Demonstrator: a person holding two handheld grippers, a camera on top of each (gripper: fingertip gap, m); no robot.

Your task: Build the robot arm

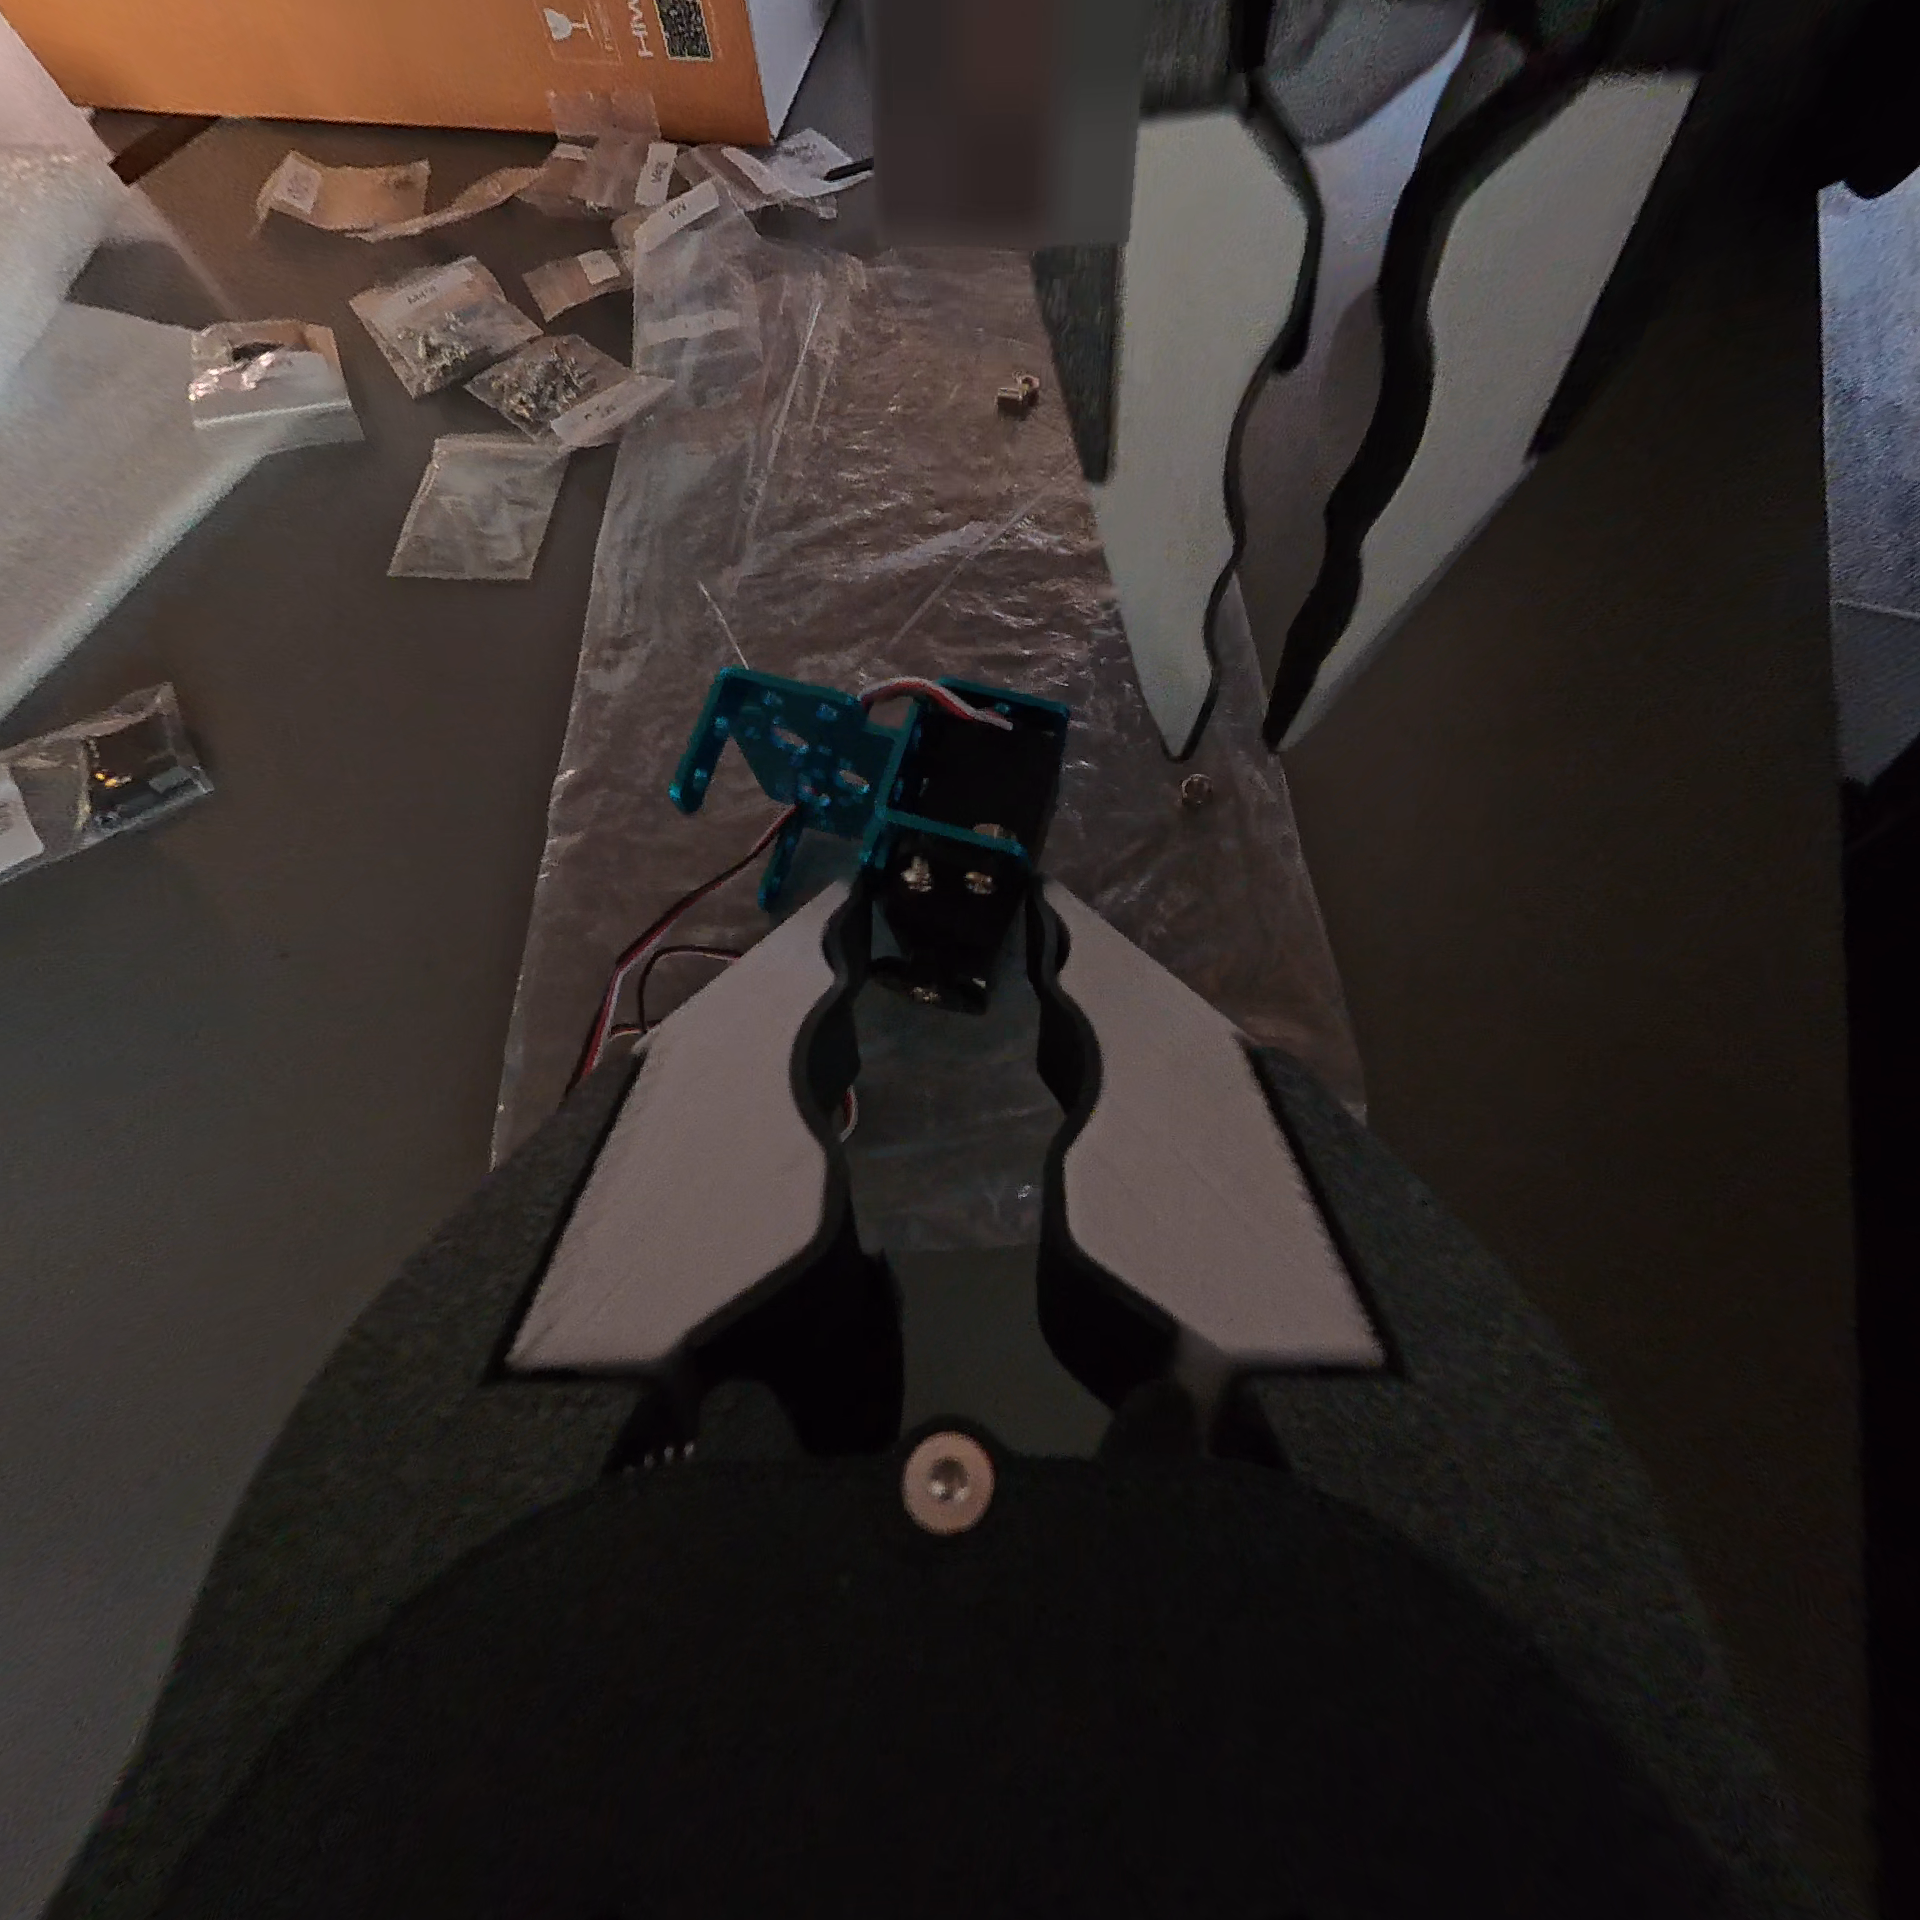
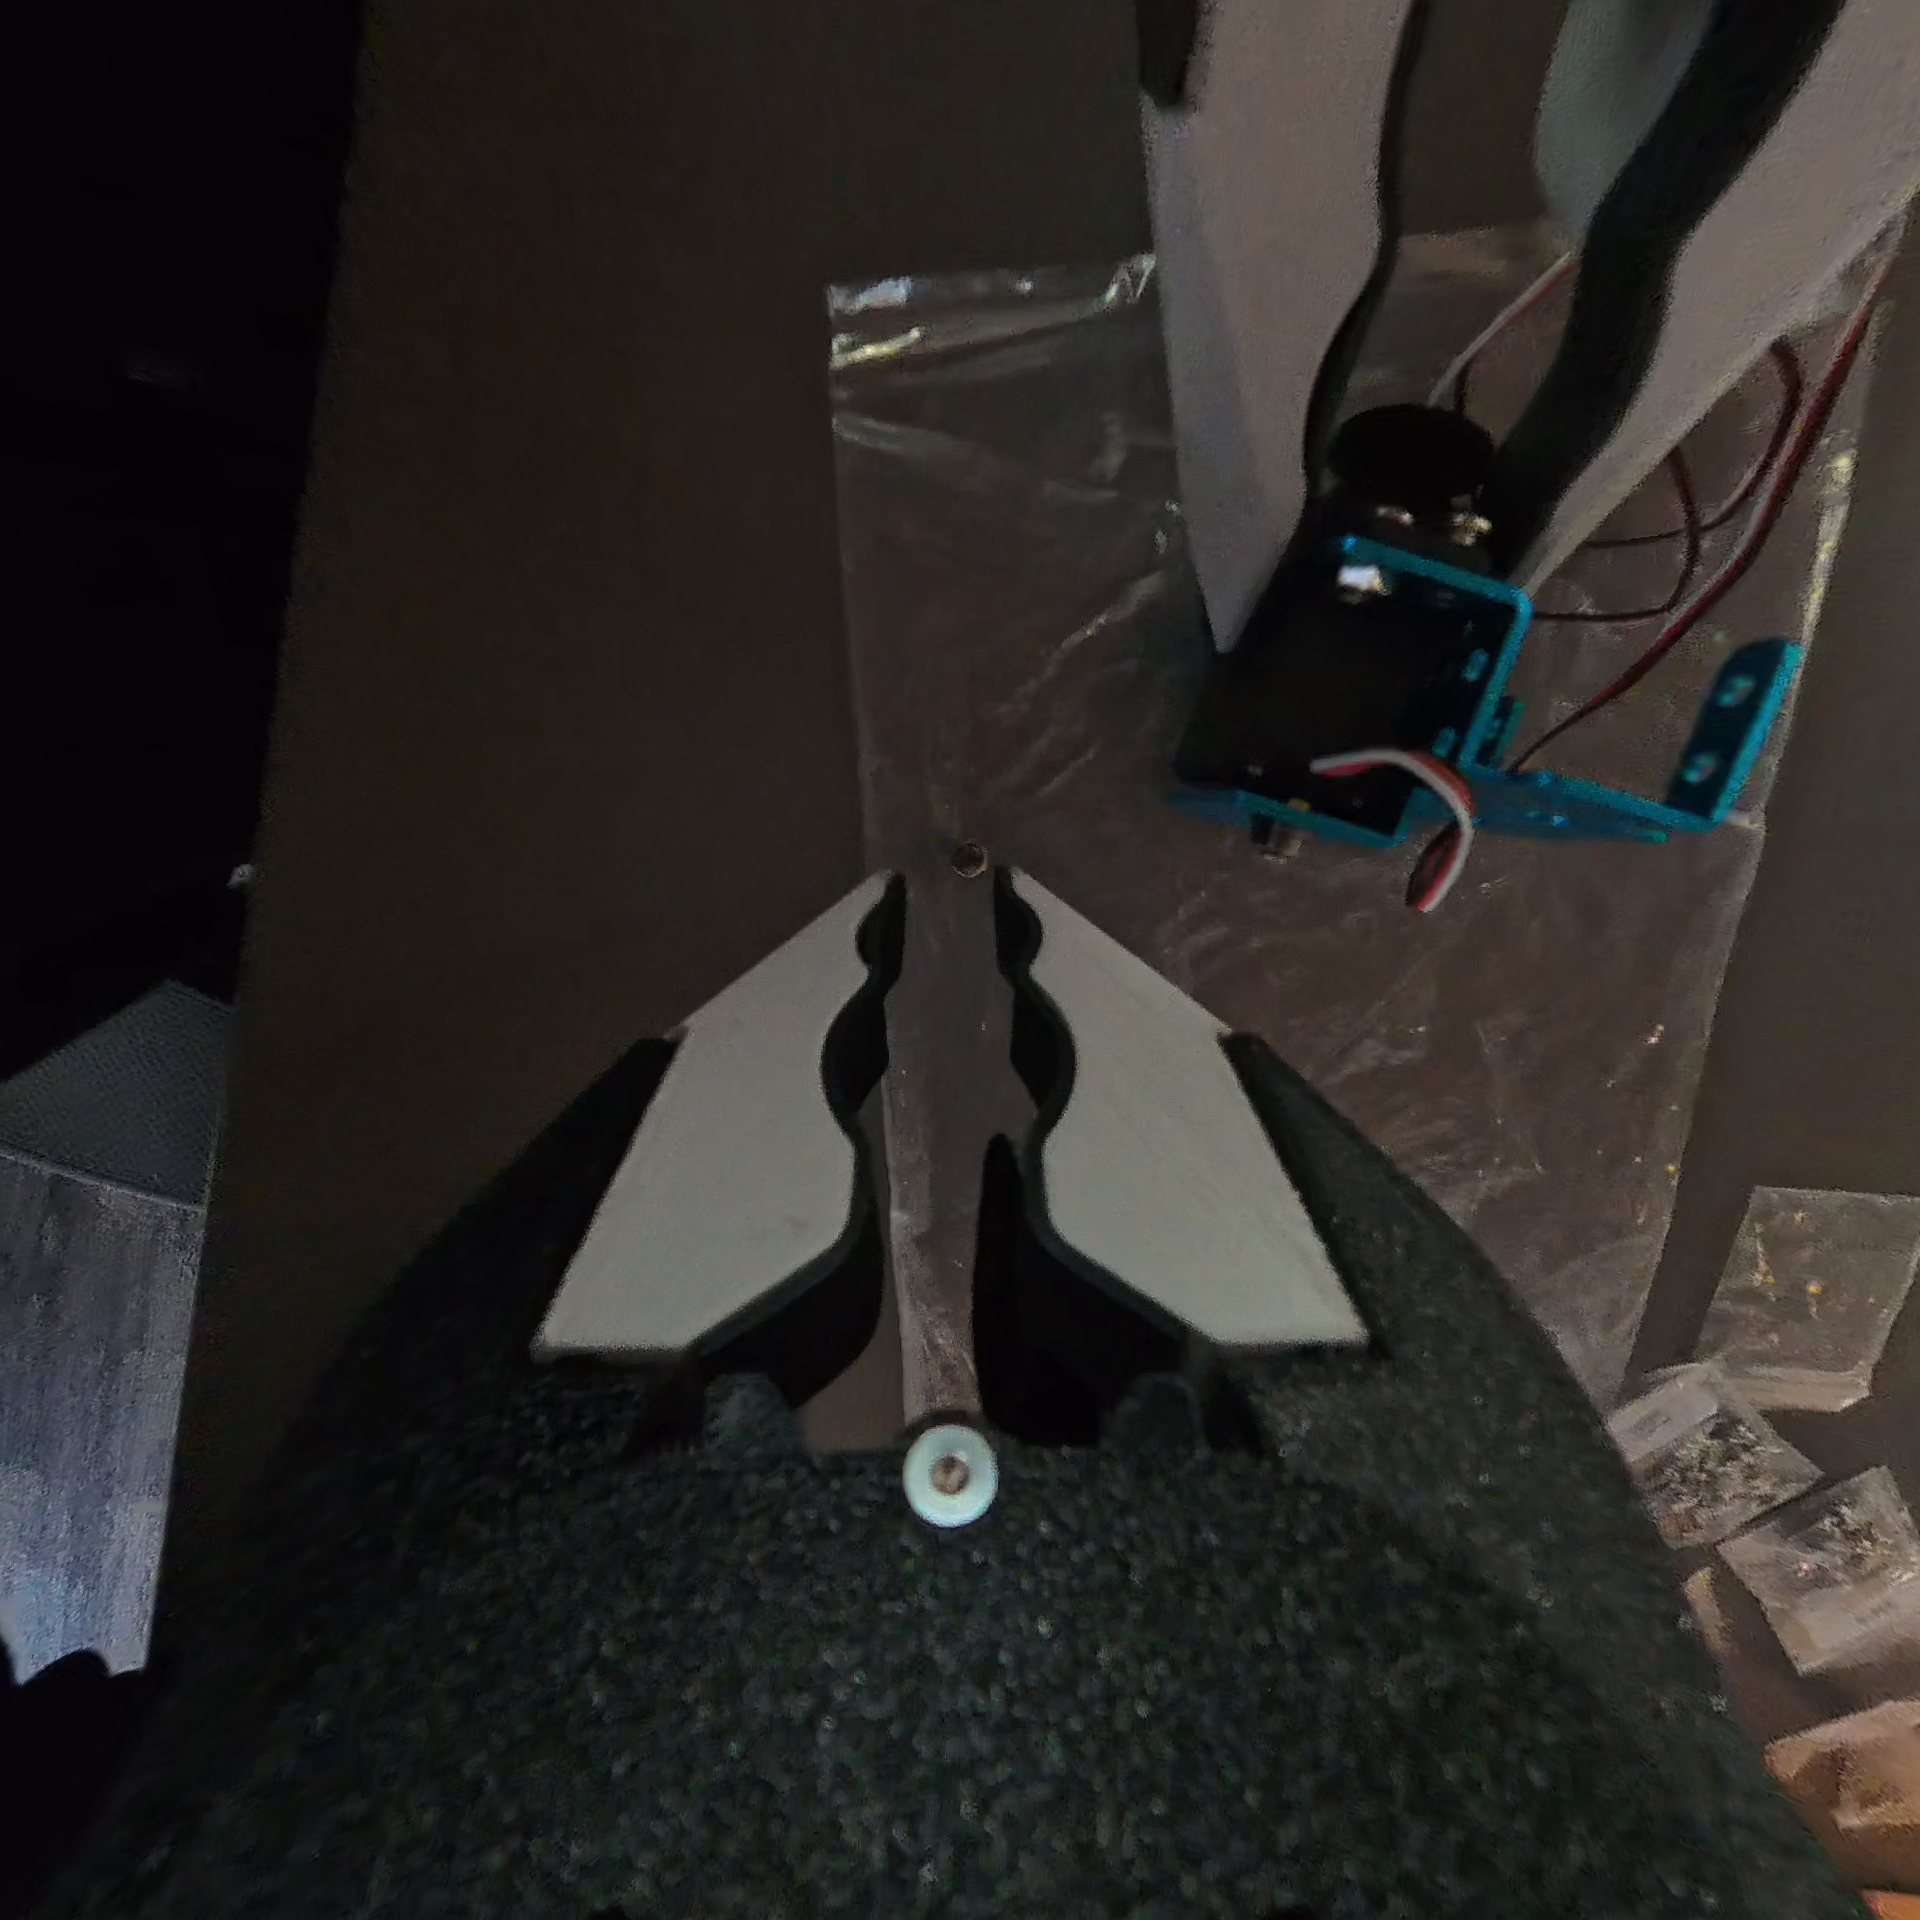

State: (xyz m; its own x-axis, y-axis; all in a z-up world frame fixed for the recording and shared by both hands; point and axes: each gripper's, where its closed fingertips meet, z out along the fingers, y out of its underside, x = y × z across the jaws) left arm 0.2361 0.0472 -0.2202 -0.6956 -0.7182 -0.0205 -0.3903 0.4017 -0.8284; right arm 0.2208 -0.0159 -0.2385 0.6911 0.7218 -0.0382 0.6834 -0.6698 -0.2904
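A black servo (image 1: 940, 914) sits in a teal metal bracket (image 1: 800, 769) on a clear plastic sheet (image 1: 831, 468). Red, white and black wires (image 1: 665, 956) trail from it. My left gripper (image 1: 942, 899) is shut on the servo body, one finger on each side; it also shows in the right wrist view (image 2: 1382, 603), with the servo (image 2: 1351, 665) and bracket (image 2: 1745, 717). My right gripper (image 2: 948, 881) is slightly open and empty, its tips just short of a small nut (image 2: 968, 857) on the sheet. It shows in the left wrist view (image 1: 1228, 743) above that nut (image 1: 1195, 790).
A second small brass part (image 1: 1016, 395) lies farther along the sheet. Several small bags of hardware (image 1: 457, 322) lie at the left, and some show in the right wrist view (image 2: 1766, 1455). An orange cardboard box (image 1: 416, 52) and white foam (image 1: 62, 364) are at the far left.
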